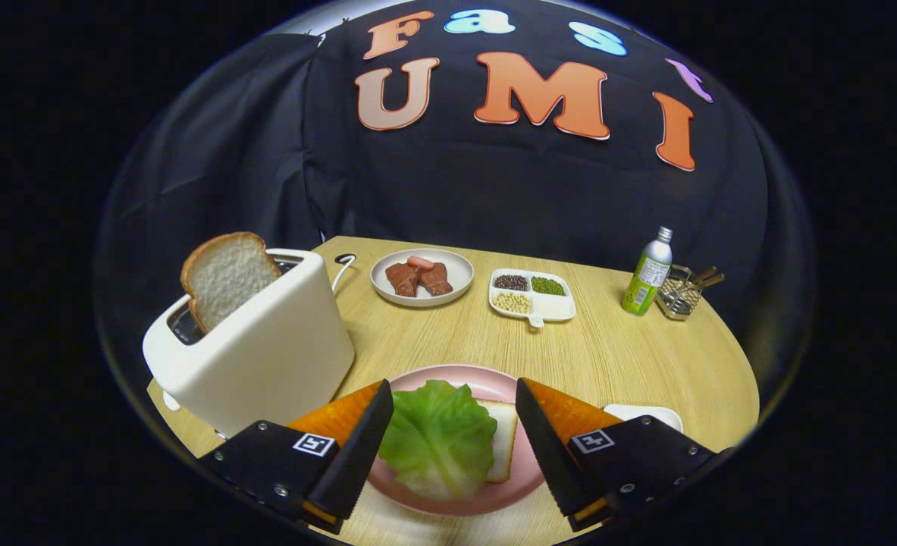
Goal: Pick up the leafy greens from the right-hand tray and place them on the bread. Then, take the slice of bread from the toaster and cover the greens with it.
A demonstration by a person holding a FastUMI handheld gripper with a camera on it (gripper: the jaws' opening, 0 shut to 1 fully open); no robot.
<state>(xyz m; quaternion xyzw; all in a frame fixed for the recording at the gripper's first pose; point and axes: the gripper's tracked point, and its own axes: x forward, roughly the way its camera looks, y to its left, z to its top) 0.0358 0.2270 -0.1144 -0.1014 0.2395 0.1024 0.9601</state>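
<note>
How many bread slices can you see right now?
2. One bread slice stands in the toaster; the other slice lies on the pink plate under the lettuce leaf, between the open gripper fingers. More could be hidden beneath the leaf.

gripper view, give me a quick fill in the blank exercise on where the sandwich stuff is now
1. The leafy greens lie on the bread on the ____ plate.
2. A bread slice sticks up out of the ____.
3. The claw hangs over the greens with its fingers ____.
4. The meat lies on the ____ plate beyond the pink one.

Missing words: pink; toaster; open; white
</note>
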